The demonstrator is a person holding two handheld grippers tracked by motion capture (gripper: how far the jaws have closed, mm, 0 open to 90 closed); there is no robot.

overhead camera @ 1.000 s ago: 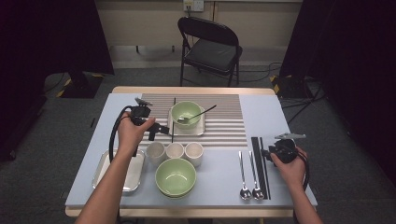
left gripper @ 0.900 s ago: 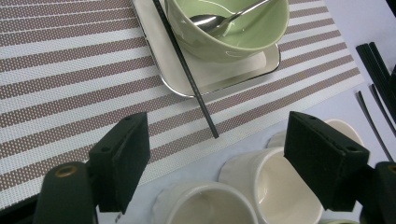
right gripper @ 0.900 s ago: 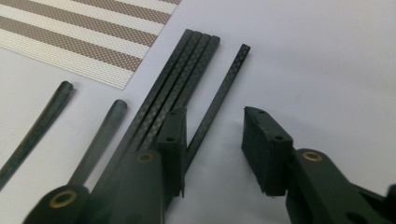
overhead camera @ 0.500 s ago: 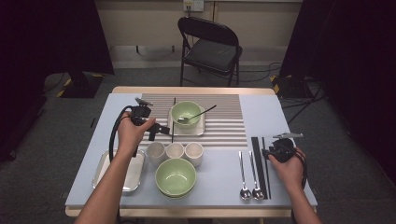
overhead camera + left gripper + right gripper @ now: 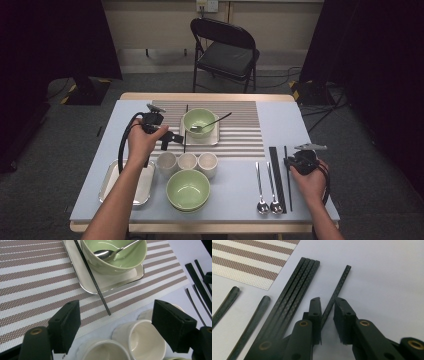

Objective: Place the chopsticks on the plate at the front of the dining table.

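My right gripper (image 5: 327,305) is low over the table at the right, astride a single black chopstick (image 5: 337,287) that lies apart from a bundle of black chopsticks (image 5: 297,285). Its jaws have just been closing; a small gap remains beside the stick, so it stands open. In the high view this right gripper (image 5: 291,162) sits over that chopstick (image 5: 288,187). My left gripper (image 5: 116,315) hangs open above white cups (image 5: 140,340), with nothing between its pads. Ahead of it a green bowl (image 5: 117,260) holds a spoon (image 5: 110,252), and another chopstick (image 5: 92,277) leans on its tray (image 5: 82,280).
A striped placemat (image 5: 240,132) covers the table's far middle. Three white cups (image 5: 187,161), a larger green bowl (image 5: 188,190) and a metal tray (image 5: 112,182) lie near the front. Two spoons (image 5: 260,185) lie left of the chopstick bundle (image 5: 276,175). A folding chair (image 5: 225,50) stands beyond.
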